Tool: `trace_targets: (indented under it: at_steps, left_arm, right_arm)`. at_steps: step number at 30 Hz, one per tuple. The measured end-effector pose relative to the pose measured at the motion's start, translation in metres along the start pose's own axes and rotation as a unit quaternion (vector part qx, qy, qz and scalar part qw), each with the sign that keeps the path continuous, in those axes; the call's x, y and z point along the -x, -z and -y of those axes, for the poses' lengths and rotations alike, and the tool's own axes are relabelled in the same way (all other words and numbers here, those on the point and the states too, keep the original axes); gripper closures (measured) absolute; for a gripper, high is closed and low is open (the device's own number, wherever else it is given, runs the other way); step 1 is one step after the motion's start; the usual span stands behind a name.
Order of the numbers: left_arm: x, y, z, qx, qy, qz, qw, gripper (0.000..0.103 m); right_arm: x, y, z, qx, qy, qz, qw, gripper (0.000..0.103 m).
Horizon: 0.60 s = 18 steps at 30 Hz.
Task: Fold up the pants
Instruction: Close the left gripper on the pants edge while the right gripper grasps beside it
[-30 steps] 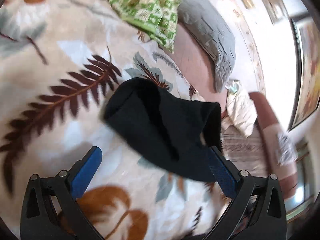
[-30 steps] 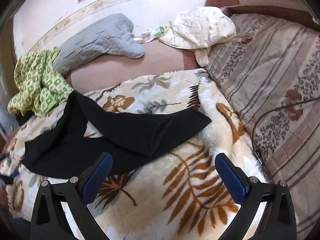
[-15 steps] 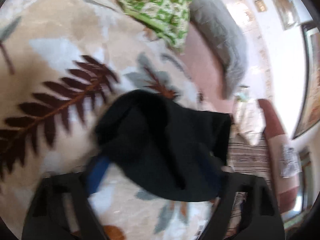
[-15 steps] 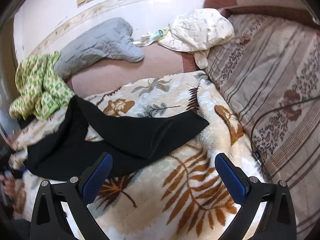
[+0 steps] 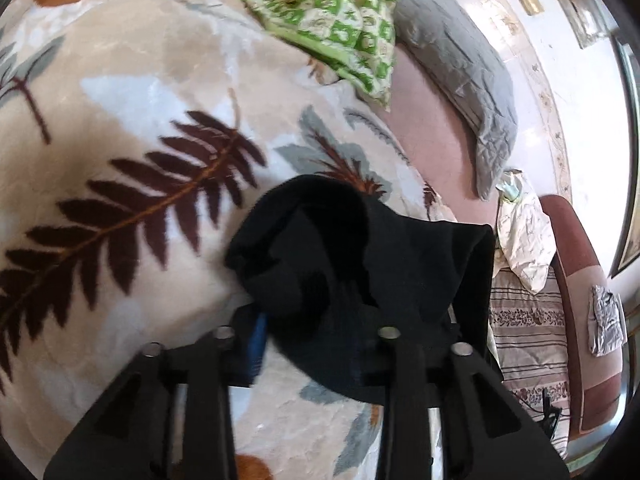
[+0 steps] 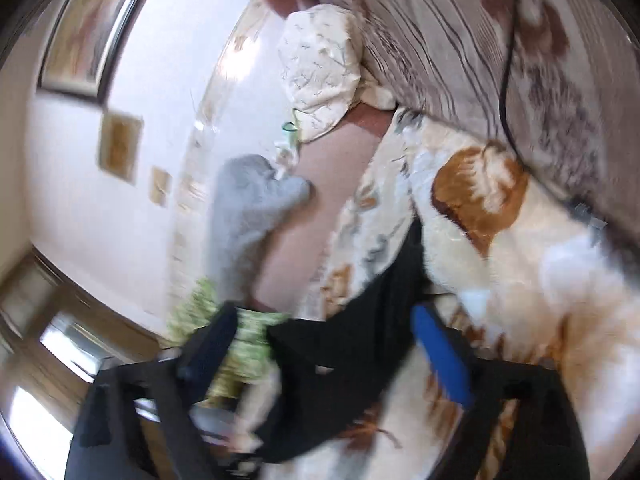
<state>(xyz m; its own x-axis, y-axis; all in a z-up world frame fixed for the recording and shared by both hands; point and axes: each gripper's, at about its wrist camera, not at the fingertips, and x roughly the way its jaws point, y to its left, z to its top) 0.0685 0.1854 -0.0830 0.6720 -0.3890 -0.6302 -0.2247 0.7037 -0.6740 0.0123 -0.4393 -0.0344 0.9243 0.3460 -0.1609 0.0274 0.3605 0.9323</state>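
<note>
Bedroom setting: a bed carries a cream blanket (image 5: 168, 80) printed with brown fern leaves, and this blanket serves as the folding surface. Black pants (image 5: 360, 272) lie on the blanket near its middle, with one bunched end raised off the surface.

Left gripper (image 5: 352, 340): the jaws stand narrow and are closed on the bunched end of the pants. Black cloth fills the gap between them and hides most of the blue pads. The fabric forms a loose hood above the jaws, with an open pocket at its top.

Right gripper (image 6: 336, 344): the jaws stand wide apart. The blue pad (image 6: 440, 356) on one finger is fully exposed. Pants (image 6: 352, 360) lie between and beyond the fingers, but the right wrist view is heavily blurred and tilted, so contact with the cloth cannot be confirmed.

Surroundings: a green patterned cloth (image 5: 328, 16) lies at the far edge of the blanket, a grey pillow (image 5: 460, 80) beside it, and a crumpled white cloth (image 5: 524, 232) farther along the bed. None touches the pants as far as can be seen.

Task status, as a judgement: folding is at an early stage. One end is secured; no flat, aligned fold is visible, and the garment appears spread and twisted rather than stacked. Remaining work likely includes securing a second point with the free gripper, laying the legs together, and folding them over.
</note>
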Motion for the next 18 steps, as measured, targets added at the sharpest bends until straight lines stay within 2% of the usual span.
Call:
trace_targets:
  at_steps: [2,5,6,7,9,10,13,15,16,18]
  left_arm:
    - [-0.003,0.000,0.005,-0.009,-0.003,0.001,1.0000,0.070]
    - [-0.007,0.001,0.008,-0.018,-0.003,-0.003,0.9998,0.070]
    - [-0.007,0.002,0.008,-0.020,-0.004,-0.002,0.9998,0.077]
    - [-0.007,0.002,0.009,-0.021,-0.004,-0.005,0.9998,0.091]
    - [-0.007,0.003,0.009,-0.026,0.004,-0.005,0.9996,0.092]
    - [-0.006,0.004,0.010,-0.027,0.000,-0.004,0.9996,0.093]
    - [-0.004,0.006,0.009,-0.020,-0.001,-0.001,0.9998,0.094]
    - [0.000,0.007,0.008,-0.011,0.000,0.001,0.9999,0.094]
    - [0.003,0.008,0.007,-0.006,0.001,0.002,1.0000,0.095]
    - [0.014,0.010,0.006,0.001,0.006,0.005,1.0000,0.095]
  right_arm:
    - [-0.007,-0.007,0.009,-0.020,-0.011,-0.004,1.000,0.031]
    - [-0.024,-0.011,0.012,-0.009,0.029,-0.012,0.999,0.032]
    - [-0.033,-0.012,0.015,-0.004,0.048,-0.018,0.999,0.032]
    - [-0.039,-0.012,0.017,-0.003,0.057,-0.025,0.998,0.038]
    - [-0.056,-0.012,0.025,-0.004,0.070,-0.044,0.997,0.051]
    - [-0.062,-0.012,0.026,-0.002,0.074,-0.051,0.996,0.061]
    - [-0.078,-0.012,0.028,0.027,0.114,-0.054,0.992,0.065]
    - [-0.082,-0.011,0.033,0.027,0.137,-0.051,0.989,0.092]
    - [-0.081,-0.011,0.034,0.027,0.144,-0.049,0.988,0.099]
    - [-0.071,-0.009,0.030,0.033,0.145,-0.042,0.988,0.100]
